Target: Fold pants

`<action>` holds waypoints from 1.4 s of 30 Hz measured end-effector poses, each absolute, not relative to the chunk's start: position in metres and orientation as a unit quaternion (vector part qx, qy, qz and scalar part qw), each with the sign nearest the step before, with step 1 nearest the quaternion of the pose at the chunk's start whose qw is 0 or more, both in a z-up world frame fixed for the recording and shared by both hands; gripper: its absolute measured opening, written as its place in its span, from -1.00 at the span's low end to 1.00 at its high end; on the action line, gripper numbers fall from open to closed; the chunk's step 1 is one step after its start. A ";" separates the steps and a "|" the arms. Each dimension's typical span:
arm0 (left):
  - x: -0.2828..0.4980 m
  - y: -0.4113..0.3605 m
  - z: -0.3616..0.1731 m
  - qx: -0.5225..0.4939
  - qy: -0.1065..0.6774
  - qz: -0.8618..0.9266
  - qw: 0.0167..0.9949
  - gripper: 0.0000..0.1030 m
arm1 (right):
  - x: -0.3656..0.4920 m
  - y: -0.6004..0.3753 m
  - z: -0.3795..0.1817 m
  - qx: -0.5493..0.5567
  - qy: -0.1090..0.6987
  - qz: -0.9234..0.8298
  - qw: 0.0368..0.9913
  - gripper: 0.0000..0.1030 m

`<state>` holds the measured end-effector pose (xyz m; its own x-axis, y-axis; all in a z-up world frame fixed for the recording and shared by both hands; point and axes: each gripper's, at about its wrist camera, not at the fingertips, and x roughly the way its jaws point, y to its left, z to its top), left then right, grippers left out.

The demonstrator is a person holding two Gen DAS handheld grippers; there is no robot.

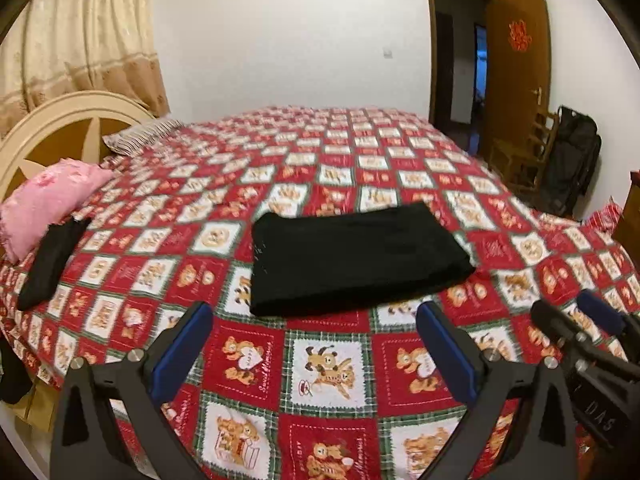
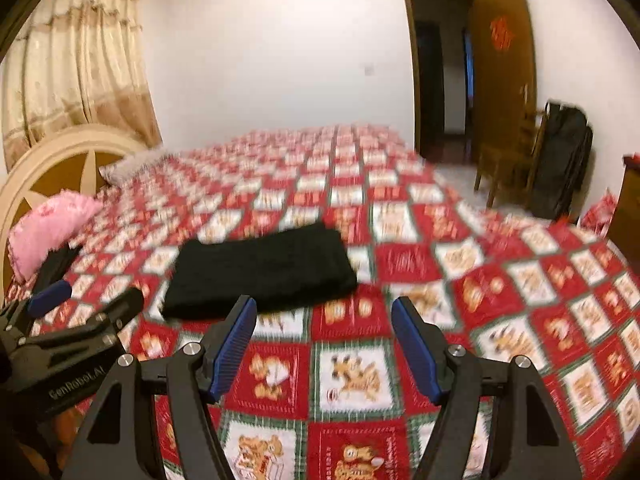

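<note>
Black pants (image 1: 352, 258) lie folded into a flat rectangle on the red bear-patterned bedspread (image 1: 332, 380). They also show in the right wrist view (image 2: 262, 268). My left gripper (image 1: 314, 316) is open and empty, held just short of the near edge of the pants. My right gripper (image 2: 324, 312) is open and empty, off the pants' near right corner. The right gripper shows at the right edge of the left wrist view (image 1: 576, 312), and the left gripper shows at the left of the right wrist view (image 2: 88, 294).
A pink pillow (image 1: 52, 204) and a second black garment (image 1: 48, 264) lie at the bed's left by the cream headboard (image 1: 60, 120). A striped pillow (image 1: 140, 138) lies further back. A wooden chair (image 1: 524, 156), black bag (image 1: 572, 164) and open door (image 1: 516, 68) stand right.
</note>
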<state>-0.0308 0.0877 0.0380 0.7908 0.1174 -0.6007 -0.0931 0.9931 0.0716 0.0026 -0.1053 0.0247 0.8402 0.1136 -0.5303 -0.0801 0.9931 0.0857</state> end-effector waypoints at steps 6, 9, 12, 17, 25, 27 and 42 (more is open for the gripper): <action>-0.054 0.085 0.067 0.025 0.274 0.081 0.958 1.00 | -0.018 -0.099 0.059 0.018 0.222 0.063 0.973 0.43; -0.061 0.085 0.074 0.027 0.262 0.079 0.962 1.00 | -0.025 -0.099 0.068 0.020 0.203 0.063 0.977 0.44; -0.067 0.082 0.080 0.036 0.243 0.086 0.966 1.00 | -0.030 -0.102 0.074 0.028 0.190 0.062 0.979 0.44; -0.073 0.084 0.087 0.040 0.218 0.104 0.969 1.00 | -0.032 -0.103 0.076 0.032 0.180 0.060 0.981 0.44; -0.071 0.086 0.086 0.037 0.224 0.112 0.968 1.00 | -0.030 -0.106 0.072 0.036 0.186 0.061 0.980 0.44; -0.072 0.084 0.086 0.042 0.222 0.113 0.968 1.00 | -0.029 -0.108 0.071 0.039 0.189 0.059 0.980 0.44; -0.070 0.084 0.083 0.050 0.236 0.111 0.964 1.00 | -0.027 -0.113 0.070 0.045 0.194 0.056 0.978 0.44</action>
